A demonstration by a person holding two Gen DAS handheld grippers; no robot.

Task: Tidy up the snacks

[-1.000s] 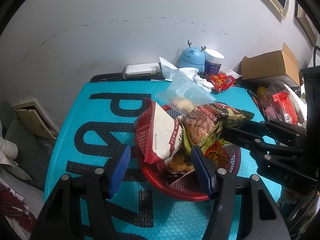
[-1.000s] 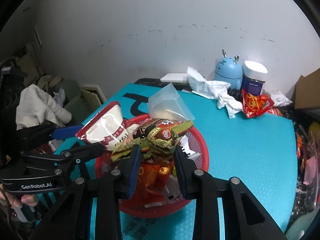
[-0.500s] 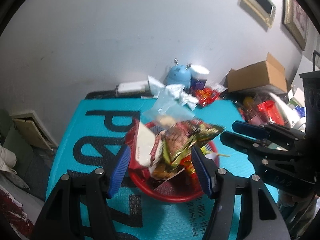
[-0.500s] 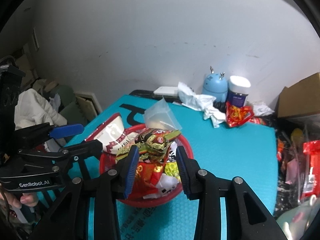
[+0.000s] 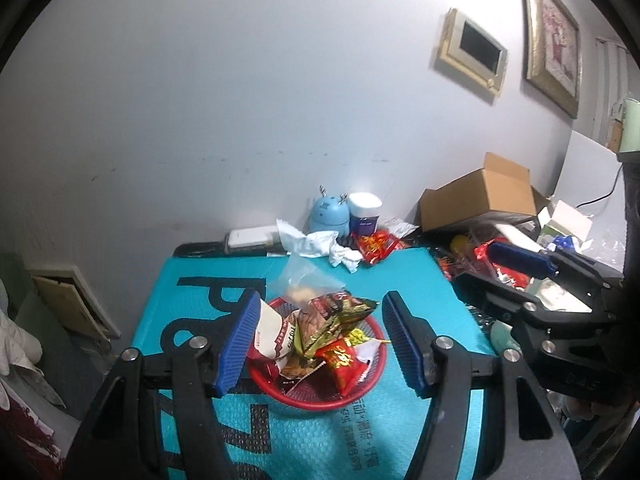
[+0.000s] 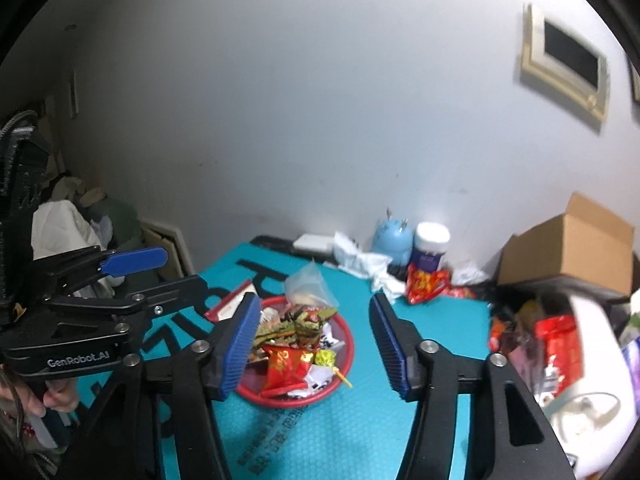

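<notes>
Right wrist view: both hand-held grippers, left [image 6: 134,270] and right [image 6: 310,346], are opening empty above the filled red snack basket [image 6: 340,376].

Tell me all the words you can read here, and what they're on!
"GenRobot.AI": on the black left hand-held gripper.
Big black letters on the teal bubble mat: partly hidden, unreadable.
Small print on the mat's near edge: too blurred.
Red-and-white snack bag in the red mesh basket: blurred.
Blue-labelled white jar: too small.
</notes>
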